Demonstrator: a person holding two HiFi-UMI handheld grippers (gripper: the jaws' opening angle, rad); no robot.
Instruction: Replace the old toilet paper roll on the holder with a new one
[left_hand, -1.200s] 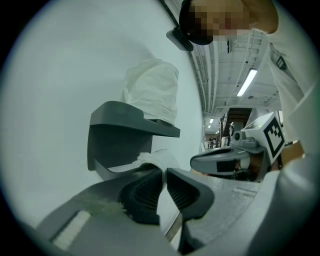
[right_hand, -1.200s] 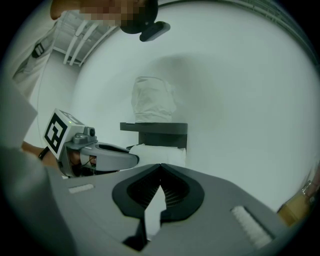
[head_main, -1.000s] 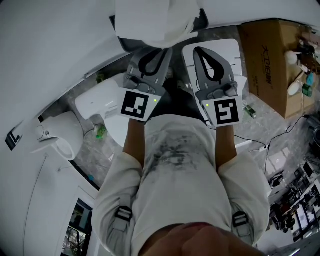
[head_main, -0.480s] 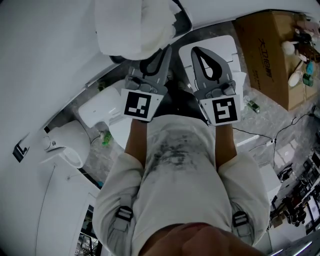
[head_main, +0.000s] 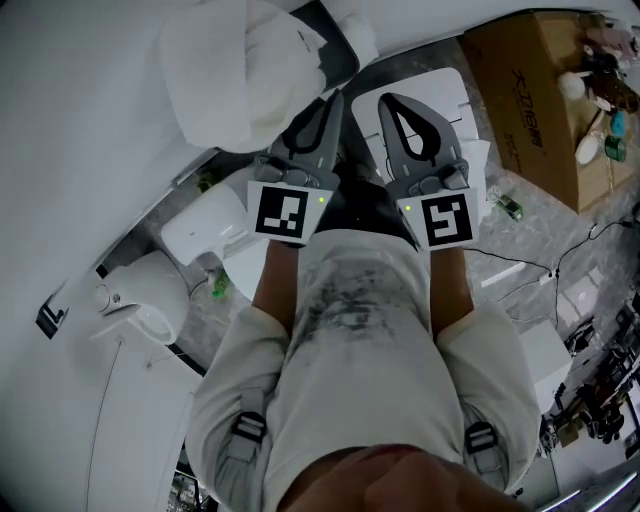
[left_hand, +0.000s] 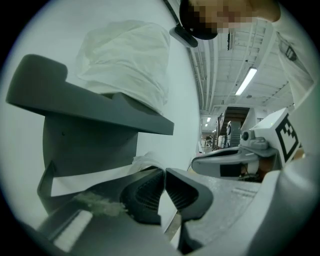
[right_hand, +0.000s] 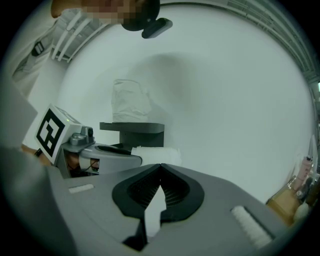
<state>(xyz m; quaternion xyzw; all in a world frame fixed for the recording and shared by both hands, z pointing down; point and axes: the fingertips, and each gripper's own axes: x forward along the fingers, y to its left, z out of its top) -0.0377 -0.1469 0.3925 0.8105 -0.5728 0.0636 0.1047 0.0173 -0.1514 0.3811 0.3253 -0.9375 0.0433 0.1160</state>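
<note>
A dark grey holder shelf (left_hand: 95, 107) on the white wall carries a new roll in white wrap (left_hand: 127, 60). That wrapped roll (head_main: 235, 85) shows at upper left in the head view. Under the shelf sits the old white roll (right_hand: 156, 154), with its paper (left_hand: 90, 177) showing below the shelf. My left gripper (left_hand: 164, 170) reaches under the shelf. Its jaws have just been closing, and its tips now meet on a crumpled edge of that paper (left_hand: 144, 161). My right gripper (right_hand: 160, 165) is shut and empty, beside the left gripper (head_main: 335, 100) and short of the holder.
A white toilet (head_main: 150, 300) and its cistern (head_main: 205, 225) stand below left. A green bottle (head_main: 218, 285) is on the floor. A cardboard box (head_main: 530, 90) with small items is at upper right. Cables (head_main: 520, 270) cross the grey floor, and a white panel (head_main: 455, 95) lies under the grippers.
In the head view the wrapped roll and the holder have slid from top centre to upper left. Both grippers stay side by side.
</note>
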